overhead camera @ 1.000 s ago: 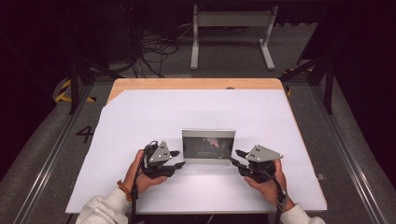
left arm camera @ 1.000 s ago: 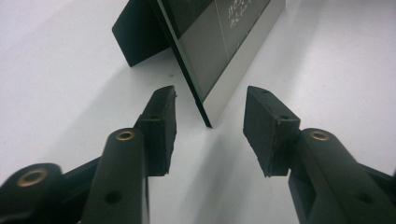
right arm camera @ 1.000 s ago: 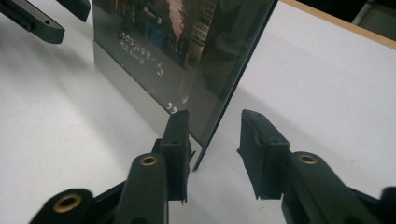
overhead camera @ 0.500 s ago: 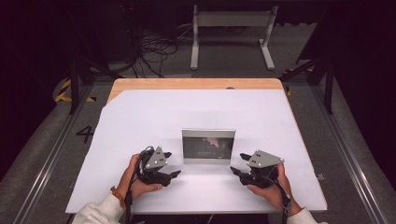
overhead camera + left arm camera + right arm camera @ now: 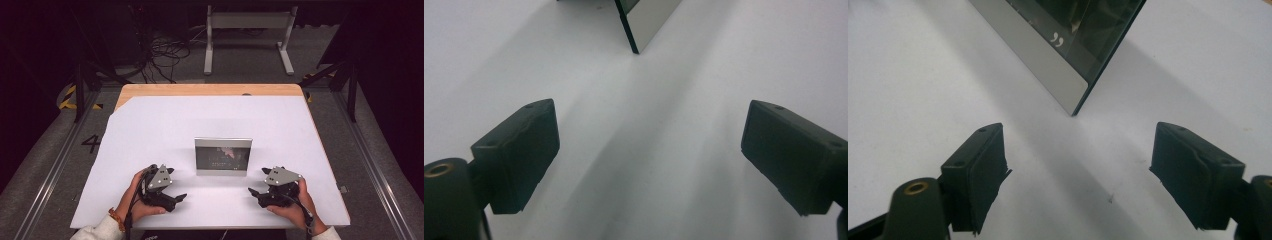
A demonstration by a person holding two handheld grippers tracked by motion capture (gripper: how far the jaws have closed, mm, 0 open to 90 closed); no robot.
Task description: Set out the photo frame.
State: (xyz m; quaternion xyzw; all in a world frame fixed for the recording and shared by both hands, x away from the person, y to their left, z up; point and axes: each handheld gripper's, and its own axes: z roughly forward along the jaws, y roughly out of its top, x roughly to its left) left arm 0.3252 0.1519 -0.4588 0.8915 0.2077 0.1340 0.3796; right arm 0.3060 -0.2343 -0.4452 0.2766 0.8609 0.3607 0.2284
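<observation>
A small picture frame (image 5: 223,156) with a silver border and dark glass stands upright on the white table (image 5: 150,130), slightly in front of its middle. My left gripper (image 5: 176,184) lies in front of the frame's lower left corner, apart from it. Its jaws have just been opening and stand open with nothing between them (image 5: 649,150); the frame's corner (image 5: 644,22) is farther ahead. My right gripper (image 5: 257,181) lies off the lower right corner. Its jaws have also just been opening and are open and empty (image 5: 1078,170), with the frame (image 5: 1063,45) ahead.
The white sheet covers a wooden tabletop (image 5: 210,90) whose far strip shows bare. Beyond the table are cables (image 5: 160,55) on the floor and a grey metal stand (image 5: 247,30). Rails run along both sides of the table.
Both grippers stood close to the frame's lower corners with narrower jaws; now both jaws are wide. The left hand has drawn back toward the front edge, the right only slightly.
</observation>
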